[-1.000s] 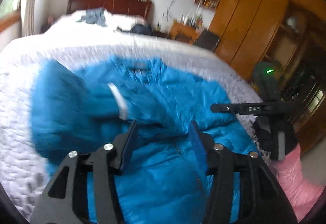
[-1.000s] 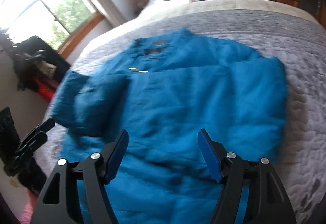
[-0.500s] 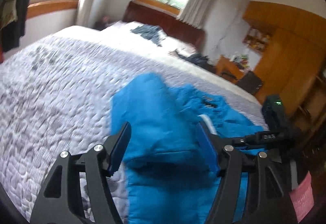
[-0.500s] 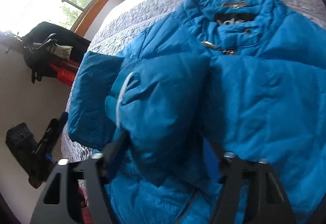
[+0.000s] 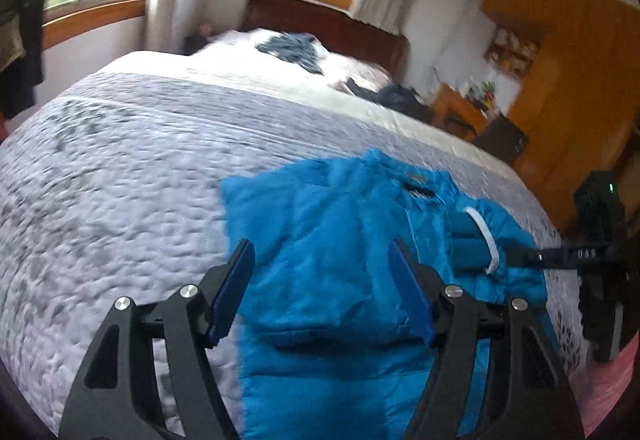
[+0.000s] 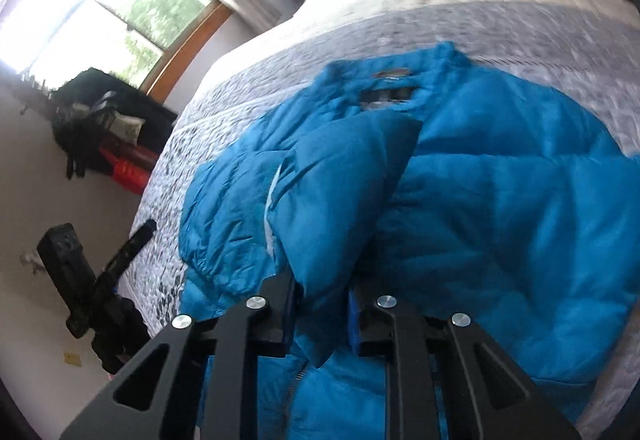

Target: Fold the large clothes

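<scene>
Right wrist view: the right gripper [image 6: 320, 314] pinches a sleeve [image 6: 340, 180] of the blue jacket [image 6: 500, 208], folded across its front just ahead. The left gripper [image 5: 322, 288] hangs spread, empty. Body folds remain.

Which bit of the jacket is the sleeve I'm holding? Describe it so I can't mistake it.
On the grey quilted bed lies a blue puffer jacket, collar toward the headboard. The sleeve is folded across its chest, with the right gripper shut on its lower edge. Unlike the flat body panels, it is a raised flap with a white-lined cuff.
</scene>
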Demonstrator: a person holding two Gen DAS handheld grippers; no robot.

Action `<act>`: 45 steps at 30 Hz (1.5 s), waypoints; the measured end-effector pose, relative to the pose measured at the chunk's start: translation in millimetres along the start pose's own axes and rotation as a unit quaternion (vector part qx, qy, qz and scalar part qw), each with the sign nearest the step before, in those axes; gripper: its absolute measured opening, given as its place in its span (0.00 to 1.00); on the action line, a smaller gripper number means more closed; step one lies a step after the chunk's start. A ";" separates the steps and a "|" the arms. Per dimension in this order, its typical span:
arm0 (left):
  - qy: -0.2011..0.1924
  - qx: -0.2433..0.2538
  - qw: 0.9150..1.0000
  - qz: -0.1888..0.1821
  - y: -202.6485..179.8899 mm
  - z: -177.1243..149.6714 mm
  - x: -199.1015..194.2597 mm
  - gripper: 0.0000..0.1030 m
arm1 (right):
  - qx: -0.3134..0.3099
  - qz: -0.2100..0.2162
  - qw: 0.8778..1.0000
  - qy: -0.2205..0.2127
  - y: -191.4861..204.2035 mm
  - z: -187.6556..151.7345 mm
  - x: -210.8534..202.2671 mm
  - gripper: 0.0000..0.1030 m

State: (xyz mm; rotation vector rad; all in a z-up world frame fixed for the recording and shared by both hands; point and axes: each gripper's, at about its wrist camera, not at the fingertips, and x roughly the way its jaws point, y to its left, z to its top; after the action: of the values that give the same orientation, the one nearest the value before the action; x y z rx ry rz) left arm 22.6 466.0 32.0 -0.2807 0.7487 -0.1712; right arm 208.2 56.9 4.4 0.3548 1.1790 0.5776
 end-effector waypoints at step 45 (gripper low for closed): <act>0.049 0.024 0.998 0.024 -1.9 -22.5 52.4 0.69 | -0.001 -0.111 0.990 -0.090 -22.7 -17.9 -48.1 0.24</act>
State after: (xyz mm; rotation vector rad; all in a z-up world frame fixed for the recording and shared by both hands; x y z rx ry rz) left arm 44.8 446.7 -17.0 -0.2099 0.8464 -0.1573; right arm 184.2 9.4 22.3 0.2636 1.0264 0.3460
